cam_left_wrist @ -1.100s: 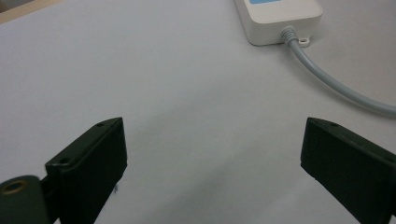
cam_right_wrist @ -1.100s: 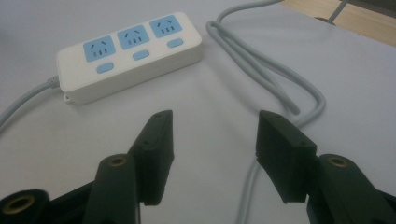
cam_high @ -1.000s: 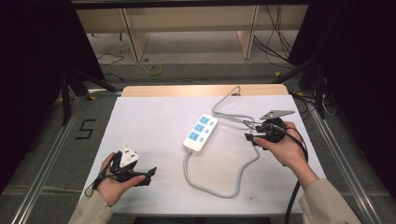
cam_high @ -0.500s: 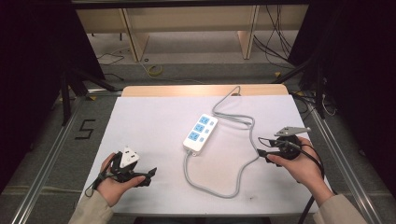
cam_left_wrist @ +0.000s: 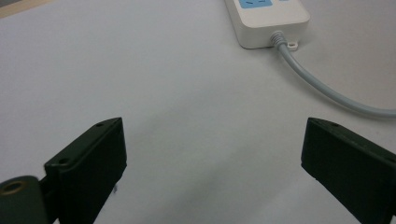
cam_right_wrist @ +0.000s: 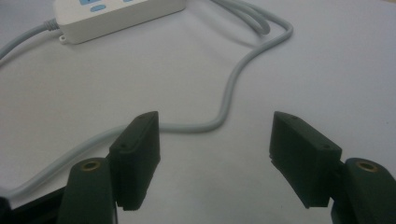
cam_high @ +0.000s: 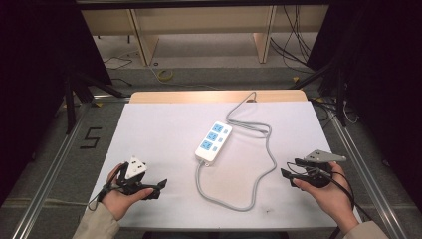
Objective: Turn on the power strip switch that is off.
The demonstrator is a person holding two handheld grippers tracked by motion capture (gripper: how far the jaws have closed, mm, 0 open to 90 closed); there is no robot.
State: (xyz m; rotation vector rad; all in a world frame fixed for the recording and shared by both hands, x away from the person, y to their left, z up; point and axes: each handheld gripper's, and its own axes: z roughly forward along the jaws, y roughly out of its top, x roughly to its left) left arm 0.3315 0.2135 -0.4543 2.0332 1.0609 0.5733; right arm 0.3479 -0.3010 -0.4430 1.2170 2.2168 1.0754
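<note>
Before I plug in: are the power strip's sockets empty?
Empty as far as visible: the power strip shows three blue sockets with no plug in them.

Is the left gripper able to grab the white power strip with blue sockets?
Probably yes. The left gripper is open, and bare white table lies between it and the white power strip.

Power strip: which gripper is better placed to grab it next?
Probably the left. The left gripper sits open nearer the power strip's cord end with bare table between, while the right gripper, also open, has the grey cable looped across its path.
</note>
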